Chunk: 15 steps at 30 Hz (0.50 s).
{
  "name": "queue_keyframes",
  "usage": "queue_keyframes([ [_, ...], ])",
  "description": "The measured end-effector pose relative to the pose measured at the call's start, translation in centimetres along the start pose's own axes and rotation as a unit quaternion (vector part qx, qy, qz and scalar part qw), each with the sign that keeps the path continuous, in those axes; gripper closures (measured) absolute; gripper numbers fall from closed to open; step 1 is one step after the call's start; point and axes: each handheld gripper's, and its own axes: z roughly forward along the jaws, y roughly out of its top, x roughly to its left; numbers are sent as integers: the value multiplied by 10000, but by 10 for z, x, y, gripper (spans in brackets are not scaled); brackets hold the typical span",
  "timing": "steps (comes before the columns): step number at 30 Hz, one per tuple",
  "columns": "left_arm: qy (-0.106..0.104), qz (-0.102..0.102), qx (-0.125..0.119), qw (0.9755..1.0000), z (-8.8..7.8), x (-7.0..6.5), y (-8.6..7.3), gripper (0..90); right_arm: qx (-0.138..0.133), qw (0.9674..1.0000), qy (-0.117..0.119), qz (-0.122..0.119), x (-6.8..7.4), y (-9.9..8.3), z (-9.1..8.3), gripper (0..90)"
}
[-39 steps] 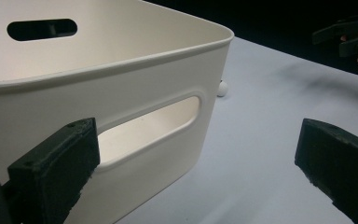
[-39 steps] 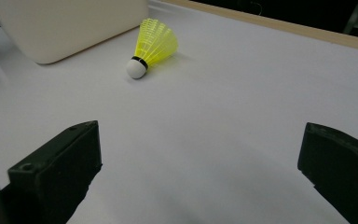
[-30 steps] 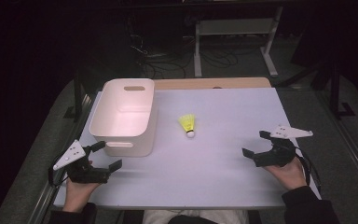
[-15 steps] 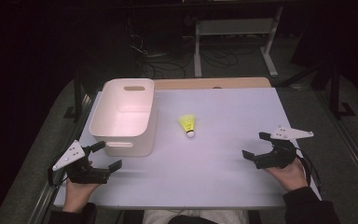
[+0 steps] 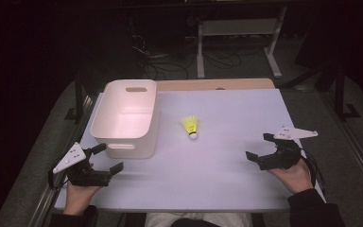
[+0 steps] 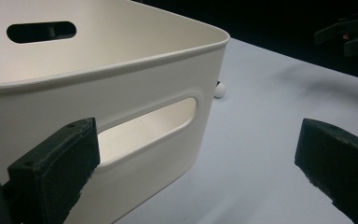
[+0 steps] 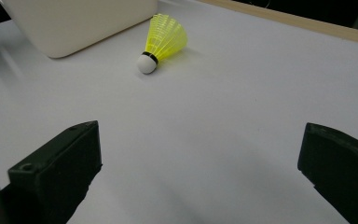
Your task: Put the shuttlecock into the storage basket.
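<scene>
Both your tools are spread wide and holding nothing, your left tool (image 5: 108,159) just beside the white bin (image 5: 126,118) (its handle slot faces you), your right tool (image 5: 259,147) well apart from the yellow shuttlecock (image 5: 190,126) lying mid-surface (image 5: 227,179) near that bin.

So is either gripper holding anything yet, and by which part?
Nothing held: left gripper and right gripper are open; the shuttlecock lies free on the table.

Both grippers, left gripper (image 5: 105,158) and right gripper (image 5: 258,145), are black with blocky jaws, grey three-cornered plates and trailing cables; dark sleeves (image 5: 314,209).
</scene>
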Motion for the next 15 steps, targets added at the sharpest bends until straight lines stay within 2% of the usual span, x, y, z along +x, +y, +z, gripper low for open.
queue_keyframes([
  [7, 4, 1, -1, 10000, 0, 0, 0, 0, 72, 9999, 69, 10, 0, 9, -2, 0],
  [8, 6, -5, -1, 10000, 0, 0, 0, 0, 97, 9999, 64, -68, 2, 12, -2, 0],
  [15, -5, -2, 3, 10000, 0, 0, 0, 0, 84, 9997, 76, -201, 4, 25, -3, 0],
])
